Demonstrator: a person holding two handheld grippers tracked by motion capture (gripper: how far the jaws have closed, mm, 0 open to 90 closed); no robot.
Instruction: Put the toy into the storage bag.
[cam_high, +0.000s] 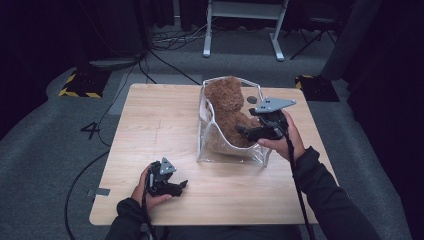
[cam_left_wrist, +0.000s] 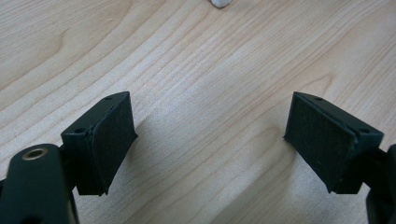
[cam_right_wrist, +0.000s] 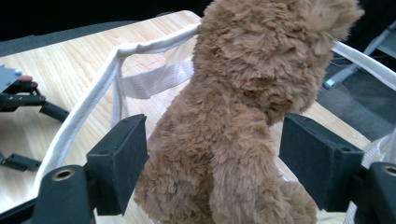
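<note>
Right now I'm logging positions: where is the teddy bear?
In the high view, the teddy bear sits inside the clear bag on the table's right half, with the open right gripper around it.

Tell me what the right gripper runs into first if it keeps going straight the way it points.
Most likely the brown teddy bear sitting in the clear bag. The right gripper is open, with the bear's body between its jaws and just ahead; how close is hard to judge.

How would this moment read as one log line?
left hand-held gripper: open, empty | right hand-held gripper: open around brown plush teddy bear | bear: in clear plastic bag
</note>
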